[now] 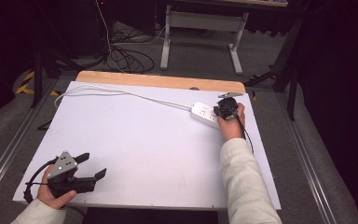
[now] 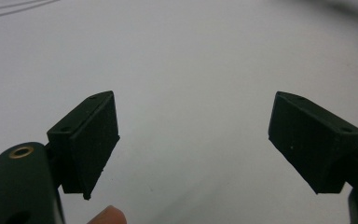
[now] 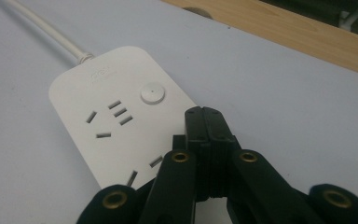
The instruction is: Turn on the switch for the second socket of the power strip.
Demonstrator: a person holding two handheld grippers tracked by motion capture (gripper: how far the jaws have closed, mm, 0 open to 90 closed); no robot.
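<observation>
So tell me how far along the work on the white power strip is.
Done: the right gripper, jaws shut with nothing between them, is at the white rectangular power strip, near its round button. In hand: whether it touches is unclear. Left: the sockets are empty; the left gripper waits open, far off.

Right gripper (image 3: 208,122) rises from bottom edge, black jaws pressed together, nothing between them. Tips sit over white power strip (image 3: 107,121), at its near right part; contact with surface not clear. Strip lies flat on pale sheet (image 3: 279,88). Round white button (image 3: 152,93) just beyond tips, slot groups left of it. White cable (image 3: 42,28) leaves strip's far end toward top left. Wooden table edge (image 3: 298,32) runs across top right.
</observation>
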